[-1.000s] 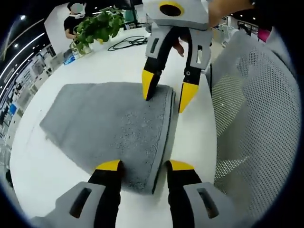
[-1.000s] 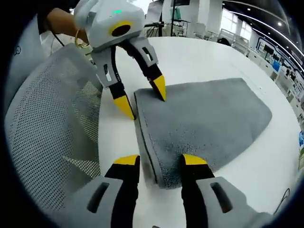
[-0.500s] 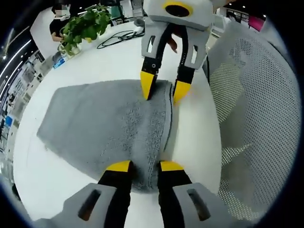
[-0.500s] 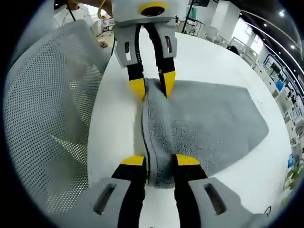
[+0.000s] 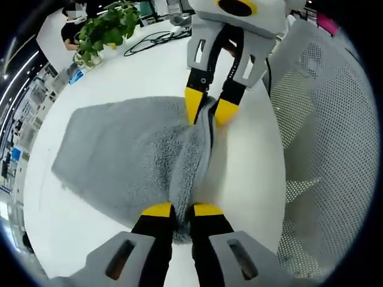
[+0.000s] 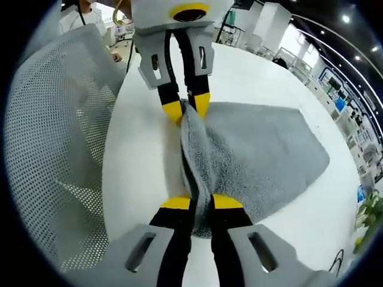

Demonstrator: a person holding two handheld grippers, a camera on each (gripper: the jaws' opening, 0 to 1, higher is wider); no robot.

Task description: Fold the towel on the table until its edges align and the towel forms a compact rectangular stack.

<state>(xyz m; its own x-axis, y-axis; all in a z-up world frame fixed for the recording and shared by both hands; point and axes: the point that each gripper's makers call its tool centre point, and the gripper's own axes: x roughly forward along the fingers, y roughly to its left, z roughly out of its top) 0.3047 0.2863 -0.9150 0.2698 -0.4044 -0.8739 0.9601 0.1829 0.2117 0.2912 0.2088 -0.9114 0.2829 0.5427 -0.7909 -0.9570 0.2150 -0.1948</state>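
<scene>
Both pairs of fingers have closed since a second ago, when each straddled the towel's folded edge with a gap; that edge now stands pinched up into a ridge between them.

From my left gripper view, the left gripper [image 5: 181, 210] clamps its yellow-tipped fingers on the near end of the grey towel [image 5: 119, 155], while the right gripper [image 5: 209, 107] reaches in from the top and nips the far end of the same edge. The towel's remaining spread lies flat on the white worktop [image 5: 143, 72], fanning out to the left of the ridge. A white mesh chair back [image 5: 323, 137] sits just off the worktop's right side. A potted plant [image 5: 108, 27] and a black cable [image 5: 149, 45] rest well apart at the far side.

From my right gripper view, the right gripper [image 6: 197, 202] grips the towel [image 6: 257, 155] at the bottom, the left gripper [image 6: 187, 107] at the top, the raised fold running straight between them. The worktop [image 6: 137, 167] shows bare beside the mesh chair back [image 6: 54, 137].
</scene>
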